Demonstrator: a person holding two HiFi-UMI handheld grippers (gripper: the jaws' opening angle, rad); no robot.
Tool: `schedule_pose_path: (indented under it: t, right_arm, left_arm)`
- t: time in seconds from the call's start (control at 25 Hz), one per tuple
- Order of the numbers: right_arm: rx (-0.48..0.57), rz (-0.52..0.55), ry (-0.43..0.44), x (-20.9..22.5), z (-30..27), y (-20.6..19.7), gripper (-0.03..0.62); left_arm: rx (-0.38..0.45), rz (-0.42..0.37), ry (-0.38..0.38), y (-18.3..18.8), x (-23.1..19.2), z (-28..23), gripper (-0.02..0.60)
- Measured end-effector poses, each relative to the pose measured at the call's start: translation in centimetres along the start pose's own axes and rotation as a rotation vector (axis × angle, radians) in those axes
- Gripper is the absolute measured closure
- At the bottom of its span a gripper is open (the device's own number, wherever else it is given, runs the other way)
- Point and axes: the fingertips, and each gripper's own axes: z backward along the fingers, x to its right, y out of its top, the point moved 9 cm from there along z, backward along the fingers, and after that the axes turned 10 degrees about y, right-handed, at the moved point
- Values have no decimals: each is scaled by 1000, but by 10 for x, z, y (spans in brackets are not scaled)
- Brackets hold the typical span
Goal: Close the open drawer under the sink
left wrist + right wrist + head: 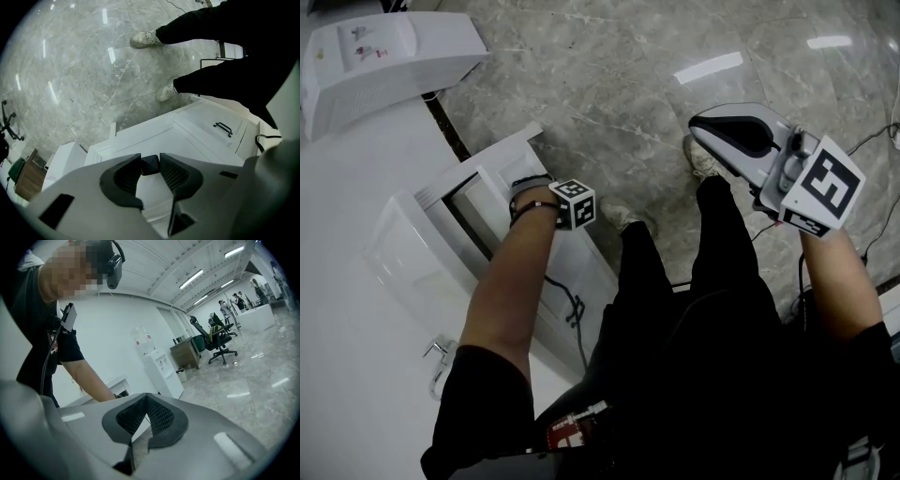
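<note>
The white drawer (484,184) stands pulled out from the cabinet under the white counter (356,309). My left arm reaches down to it, and only the left gripper's marker cube (575,203) shows in the head view. In the left gripper view my left gripper (150,164) is shut on a small dark knob (150,163) on the drawer's white front panel (159,138). My right gripper (697,122) is held up in the air at the right, away from the cabinet. Its jaws meet at the tips in the right gripper view (146,396), with nothing between them.
A chrome tap (439,352) sits on the counter at the lower left. A white water dispenser (384,52) stands at the top left. A lower cabinet front carries a black bar handle (223,128). The person's legs and shoes (623,217) stand on the grey marble floor (609,75) beside the drawer.
</note>
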Motion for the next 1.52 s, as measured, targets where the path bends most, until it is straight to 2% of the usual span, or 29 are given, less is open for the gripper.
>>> schedule_pose_path:
  t: [0.68, 1.52]
  right_arm:
    - [-18, 19, 36, -7, -38, 12, 597]
    - [-44, 22, 68, -16, -62, 3, 597]
  left_arm:
    - [52, 47, 4, -17, 2, -10, 457]
    - [63, 84, -3, -32, 10, -25, 457]
